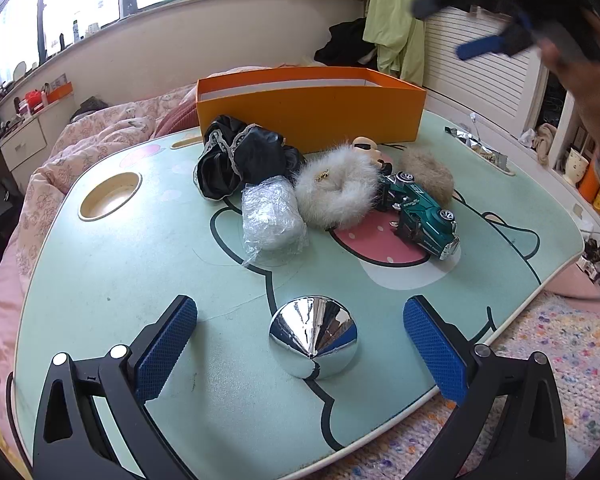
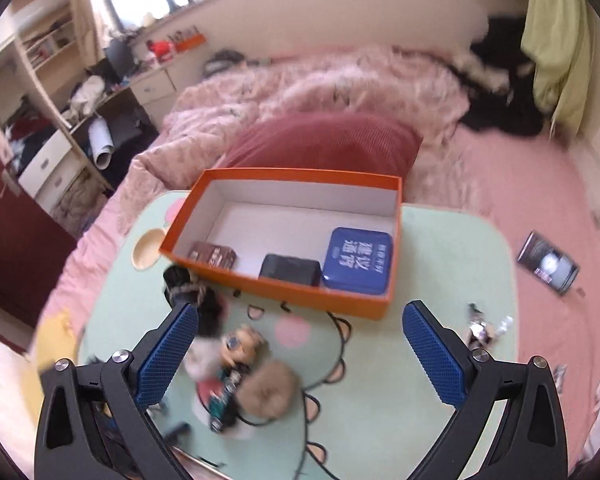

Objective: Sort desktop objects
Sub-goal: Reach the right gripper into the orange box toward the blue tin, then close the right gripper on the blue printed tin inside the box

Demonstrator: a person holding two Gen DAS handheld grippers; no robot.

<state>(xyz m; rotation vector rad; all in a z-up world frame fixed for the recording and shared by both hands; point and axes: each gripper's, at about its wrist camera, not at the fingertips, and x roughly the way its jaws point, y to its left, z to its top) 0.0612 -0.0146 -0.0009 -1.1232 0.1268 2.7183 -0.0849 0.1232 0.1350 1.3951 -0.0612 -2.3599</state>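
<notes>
Two grippers appear, both with jaws spread wide and holding nothing. Left gripper (image 1: pixel 300 344) hovers low over the mint-green desk (image 1: pixel 140 280), a chrome cone-topped knob (image 1: pixel 313 336) lying between its blue pads untouched. Beyond lie a plastic-wrapped roll (image 1: pixel 271 216), white fur scrunchie (image 1: pixel 336 192), green toy car (image 1: pixel 420 212) and black lace cloth (image 1: pixel 236 156). Right gripper (image 2: pixel 300 348) hangs above the orange box (image 2: pixel 284 280), which contains a blue tin (image 2: pixel 358 260), black pouch (image 2: pixel 290 270) and brown packet (image 2: pixel 214 256).
</notes>
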